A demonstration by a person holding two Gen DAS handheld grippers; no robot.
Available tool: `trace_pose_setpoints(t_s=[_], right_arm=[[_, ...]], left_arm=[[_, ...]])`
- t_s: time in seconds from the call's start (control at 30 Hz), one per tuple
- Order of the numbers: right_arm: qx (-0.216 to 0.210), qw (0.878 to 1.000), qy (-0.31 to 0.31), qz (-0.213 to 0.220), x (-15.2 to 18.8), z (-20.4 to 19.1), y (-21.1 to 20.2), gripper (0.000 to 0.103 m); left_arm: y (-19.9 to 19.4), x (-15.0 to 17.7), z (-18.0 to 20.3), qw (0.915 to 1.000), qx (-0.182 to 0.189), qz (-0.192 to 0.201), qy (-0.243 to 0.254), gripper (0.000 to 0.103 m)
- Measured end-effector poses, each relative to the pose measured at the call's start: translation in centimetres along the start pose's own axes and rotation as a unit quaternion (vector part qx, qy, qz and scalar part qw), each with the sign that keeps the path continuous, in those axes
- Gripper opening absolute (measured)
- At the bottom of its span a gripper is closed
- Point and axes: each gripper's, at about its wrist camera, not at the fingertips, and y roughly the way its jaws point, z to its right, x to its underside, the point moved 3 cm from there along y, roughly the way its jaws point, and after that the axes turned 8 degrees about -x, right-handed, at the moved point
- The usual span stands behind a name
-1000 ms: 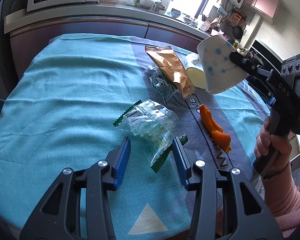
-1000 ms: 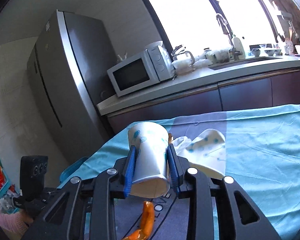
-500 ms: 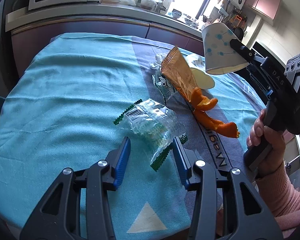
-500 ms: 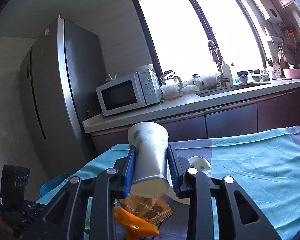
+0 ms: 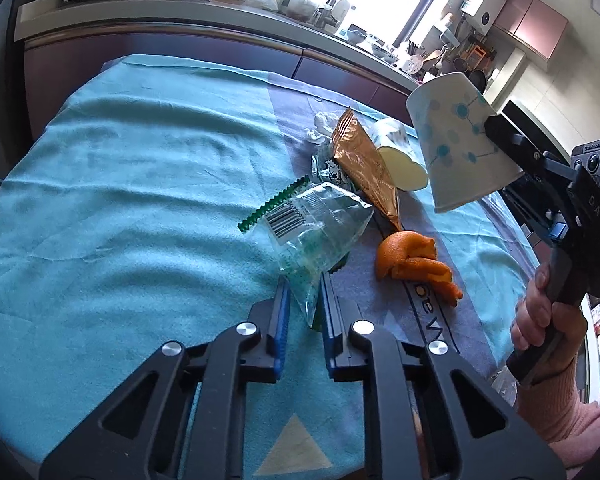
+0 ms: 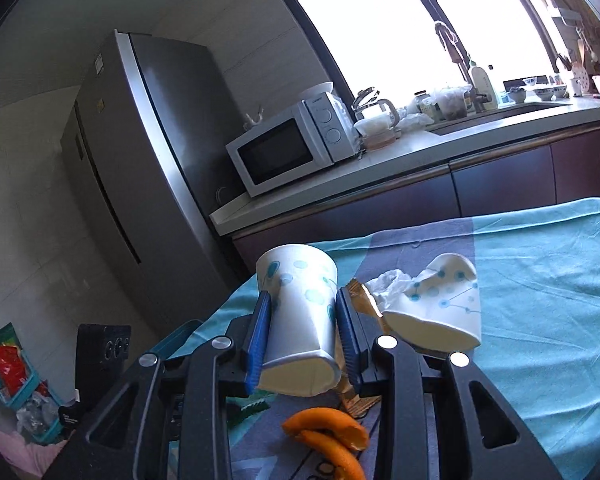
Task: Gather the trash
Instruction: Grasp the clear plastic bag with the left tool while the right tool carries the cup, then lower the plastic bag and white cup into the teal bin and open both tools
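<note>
Closing our left gripper (image 5: 304, 300) on the clear wrapper (image 5: 316, 232) beside the orange peel (image 5: 412, 260); earlier jaws stood apart. Right gripper (image 6: 304, 344) clamps the paper cup (image 6: 300, 312).

Orange peel (image 6: 332, 440) cut off by bottom edge, right wrist view; tablecloth lettering (image 5: 432, 316) partly under peel, unreadable; crumpled cup (image 5: 396, 156) half behind gold wrapper (image 5: 364, 168)

Black gripper frames (image 5: 304, 304), blue jaws, silver screws (image 5: 246, 328) — pink ribbed sleeve (image 5: 556, 404)
</note>
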Motion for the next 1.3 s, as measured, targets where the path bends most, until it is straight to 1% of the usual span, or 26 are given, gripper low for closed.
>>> trace_pose_setpoints(t_s=[0.1, 0.23, 0.4, 0.7, 0.83, 1.0, 1.23, 1.3], right_arm=[[-0.019, 1.000, 0.006, -0.017, 0.6, -1.0, 0.9, 0.031], [-0.043, 0.998, 0.000, -0.038, 1.1, -2.8, 2.5, 0.031], [-0.070, 0.995, -0.004, -0.066, 1.3, -5.1, 5.1, 0.031], [-0.118, 0.988, -0.021, -0.103, 1.4, -9.4, 10.1, 0.031], [-0.133, 0.984, -0.024, -0.120, 1.7, -11.2, 12.3, 0.031], [-0.150, 0.978, -0.034, -0.140, 2.2, -13.4, 15.2, 0.031], [-0.166, 0.969, -0.047, -0.174, 3.0, -16.2, 19.8, 0.032], [-0.165, 0.968, -0.048, -0.185, 3.3, -16.8, 21.2, 0.032]], left_arm=[[-0.9, 0.0, -0.2, 0.9999, -0.003, 0.011, 0.002, 0.011], [-2.5, 0.1, -1.1, 0.9996, -0.011, 0.024, -0.002, 0.011], [-5.3, 0.0, -3.1, 0.9982, -0.036, 0.048, -0.008, 0.011], [-10.9, 0.1, -7.9, 0.9917, -0.089, 0.088, -0.029, 0.011], [-12.7, 0.3, -10.3, 0.9879, -0.107, 0.102, -0.049, 0.011], [-14.4, 0.8, -13.6, 0.9820, -0.133, 0.109, -0.079, 0.011], [-16.3, 1.3, -18.4, 0.9702, -0.176, 0.120, -0.115, 0.011], [-16.6, 1.3, -19.6, 0.9672, -0.186, 0.122, -0.123, 0.011]])
